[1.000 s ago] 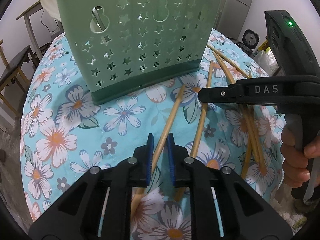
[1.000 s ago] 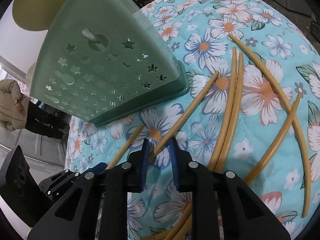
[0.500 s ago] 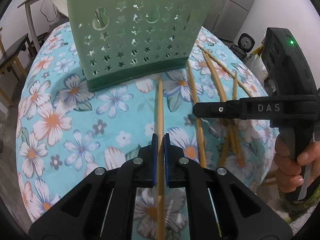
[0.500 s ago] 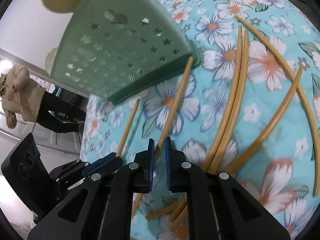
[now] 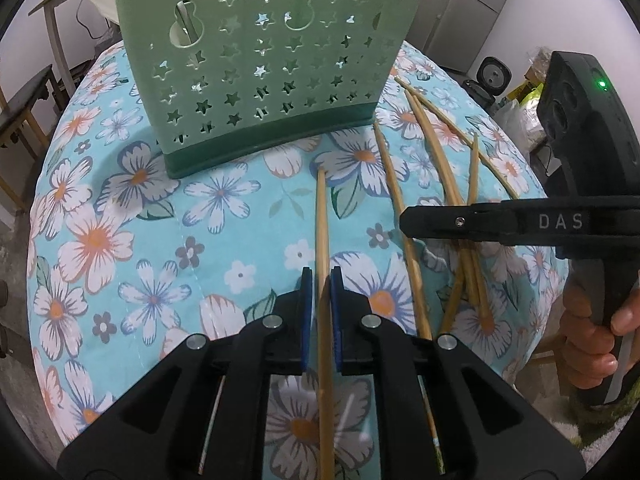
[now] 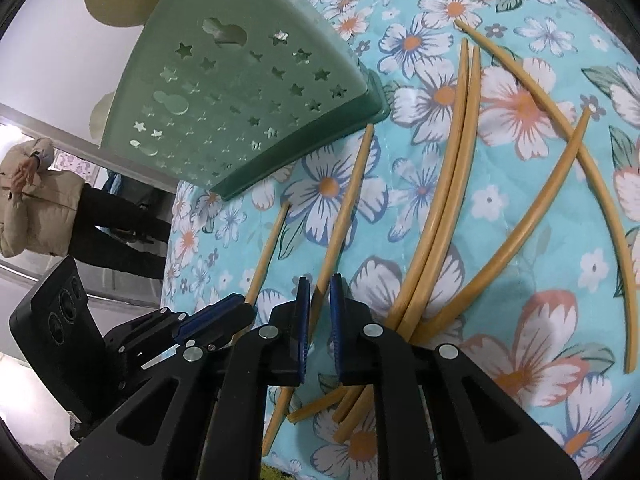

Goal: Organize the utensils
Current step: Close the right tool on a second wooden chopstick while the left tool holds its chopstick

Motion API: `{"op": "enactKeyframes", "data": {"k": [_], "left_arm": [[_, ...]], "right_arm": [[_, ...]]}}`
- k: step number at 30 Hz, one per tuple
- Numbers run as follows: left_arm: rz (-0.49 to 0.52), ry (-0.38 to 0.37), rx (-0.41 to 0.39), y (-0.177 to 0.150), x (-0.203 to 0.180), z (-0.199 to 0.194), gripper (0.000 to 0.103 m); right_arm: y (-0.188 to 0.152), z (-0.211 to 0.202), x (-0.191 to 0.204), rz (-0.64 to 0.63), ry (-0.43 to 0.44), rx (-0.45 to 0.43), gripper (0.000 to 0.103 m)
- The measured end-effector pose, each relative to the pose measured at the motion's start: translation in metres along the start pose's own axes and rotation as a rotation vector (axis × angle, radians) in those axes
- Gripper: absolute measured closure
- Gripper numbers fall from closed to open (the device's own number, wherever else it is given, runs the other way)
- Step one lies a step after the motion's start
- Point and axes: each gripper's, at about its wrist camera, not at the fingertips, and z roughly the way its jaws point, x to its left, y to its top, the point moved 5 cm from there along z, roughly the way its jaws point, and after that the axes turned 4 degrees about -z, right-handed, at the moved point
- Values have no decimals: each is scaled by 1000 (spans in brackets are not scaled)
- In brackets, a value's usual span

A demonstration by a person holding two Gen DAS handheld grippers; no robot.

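A green star-punched utensil holder (image 5: 260, 80) (image 6: 240, 92) stands at the back of the floral tablecloth (image 5: 120, 240). My left gripper (image 5: 320, 312) (image 6: 244, 310) has a bamboo chopstick (image 5: 322, 220) (image 6: 268, 248) between its blue pads, running straight along the fingers; the jaws are easing open a little but still touch it. To its right, my right gripper (image 6: 319, 312) (image 5: 406, 222) holds a second chopstick (image 6: 348, 200) (image 5: 390, 176) slantwise between its pads, its jaws also opening slightly. Both chopstick tips point toward the holder.
Several more chopsticks (image 6: 452, 184) (image 5: 440, 160) lie crossed on the cloth right of the holder. A hand (image 5: 588, 340) grips the right tool's handle. A person in a pale jacket (image 6: 40, 200) stands beyond the table's edge. Furniture (image 5: 24, 112) stands at the left.
Both grippers closed from a wide gap onto a chopstick each. The left one's chopstick swung from slanted to straight along the fingers. The holder now looks slightly farther away.
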Motion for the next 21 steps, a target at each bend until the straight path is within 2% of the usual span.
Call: {"op": "enactKeyframes", "data": {"k": [3,15,21], "left_arm": [[-2,-3,8,6,1,6,94],[-7,-9,21,33,7,27,94],[4,0,7,37,5,32,94]], "right_arm": [[2,-2,0,-1,-4,-1,87],[28,1,-10,7,-16,-17,86],[28,2,-7,-29,-51,-26,86]]}}
